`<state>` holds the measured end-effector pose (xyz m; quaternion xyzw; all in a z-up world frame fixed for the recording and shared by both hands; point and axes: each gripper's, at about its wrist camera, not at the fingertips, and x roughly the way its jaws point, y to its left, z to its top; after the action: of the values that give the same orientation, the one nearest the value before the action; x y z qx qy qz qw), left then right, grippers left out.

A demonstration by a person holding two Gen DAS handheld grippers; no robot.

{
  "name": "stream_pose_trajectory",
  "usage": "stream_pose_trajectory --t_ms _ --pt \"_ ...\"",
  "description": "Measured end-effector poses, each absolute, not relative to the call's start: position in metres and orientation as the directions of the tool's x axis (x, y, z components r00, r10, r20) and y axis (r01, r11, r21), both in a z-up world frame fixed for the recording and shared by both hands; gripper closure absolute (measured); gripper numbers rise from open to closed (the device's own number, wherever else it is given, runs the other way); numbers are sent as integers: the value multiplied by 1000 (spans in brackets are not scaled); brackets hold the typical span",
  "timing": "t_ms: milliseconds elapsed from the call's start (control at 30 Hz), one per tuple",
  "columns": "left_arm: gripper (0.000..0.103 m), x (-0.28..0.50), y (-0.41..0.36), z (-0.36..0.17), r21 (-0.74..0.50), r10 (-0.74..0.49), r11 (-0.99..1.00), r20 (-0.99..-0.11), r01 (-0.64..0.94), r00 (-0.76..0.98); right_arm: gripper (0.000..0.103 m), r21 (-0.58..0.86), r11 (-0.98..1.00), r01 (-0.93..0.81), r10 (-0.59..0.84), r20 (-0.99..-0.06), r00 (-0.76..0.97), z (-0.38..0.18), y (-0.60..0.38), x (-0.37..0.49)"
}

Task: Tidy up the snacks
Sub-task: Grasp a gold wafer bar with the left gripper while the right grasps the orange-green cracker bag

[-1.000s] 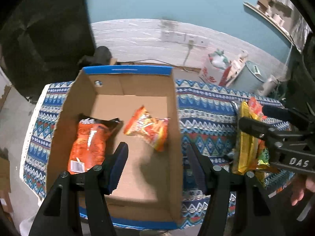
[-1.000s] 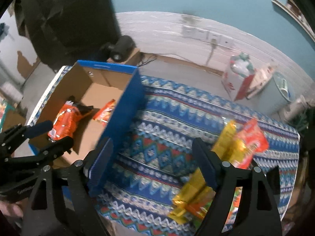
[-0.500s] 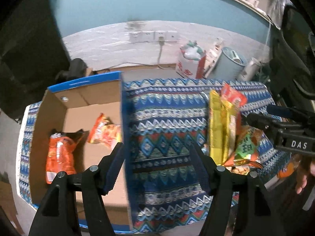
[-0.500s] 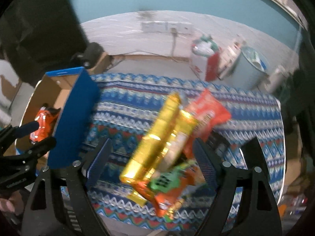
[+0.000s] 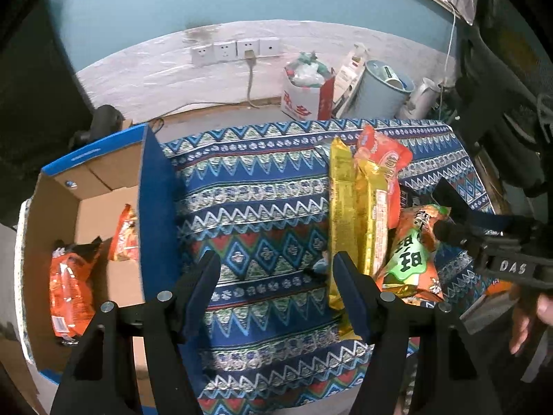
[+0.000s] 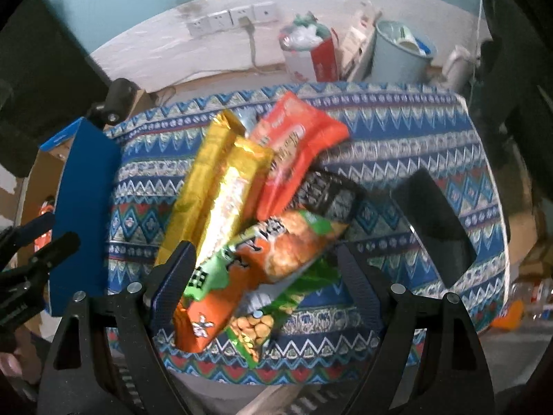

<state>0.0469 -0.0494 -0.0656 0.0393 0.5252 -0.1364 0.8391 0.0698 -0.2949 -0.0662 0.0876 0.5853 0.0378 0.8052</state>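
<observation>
A pile of snacks lies on the patterned cloth (image 5: 262, 207): two gold packs (image 6: 221, 186), a red pack (image 6: 297, 141), an orange-and-green pack (image 6: 273, 252), a black packet (image 6: 328, 193) and a green nut bag (image 6: 262, 321). My right gripper (image 6: 266, 256) hangs open just above the pile, fingers either side of the orange-and-green pack. My left gripper (image 5: 276, 263) is open over bare cloth between the pile and the cardboard box (image 5: 152, 207), nothing between its fingers. The box holds an orange chip bag (image 5: 71, 287) and a small orange packet (image 5: 126, 231).
A dark flat slab (image 6: 435, 228) lies on the cloth right of the pile. Behind the table stand a pale blue bin (image 5: 383, 86), a red-and-white bag (image 5: 304, 93) and wall sockets (image 5: 235, 50). A person's hand (image 5: 528, 318) shows at the right edge.
Both grippers have swung right, away from the box. The snack pile now sits under the right gripper, and the left gripper has left the box for the cloth.
</observation>
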Motion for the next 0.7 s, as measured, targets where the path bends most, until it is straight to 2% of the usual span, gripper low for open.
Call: stream_pose_trajectory --t_ms 233,667,700 --pt "34 55 -59 -83 -58 -168 959 -906 277 389 20 249 961 119 210 -941 266 -93 -300 73" --pt "34 84 -62 -114 -133 -204 964 -924 229 323 20 310 934 179 278 -943 183 -141 -297 94" --pt "34 85 -64 -116 -139 -209 964 -925 228 318 23 315 933 173 283 -941 186 -140 -298 94"
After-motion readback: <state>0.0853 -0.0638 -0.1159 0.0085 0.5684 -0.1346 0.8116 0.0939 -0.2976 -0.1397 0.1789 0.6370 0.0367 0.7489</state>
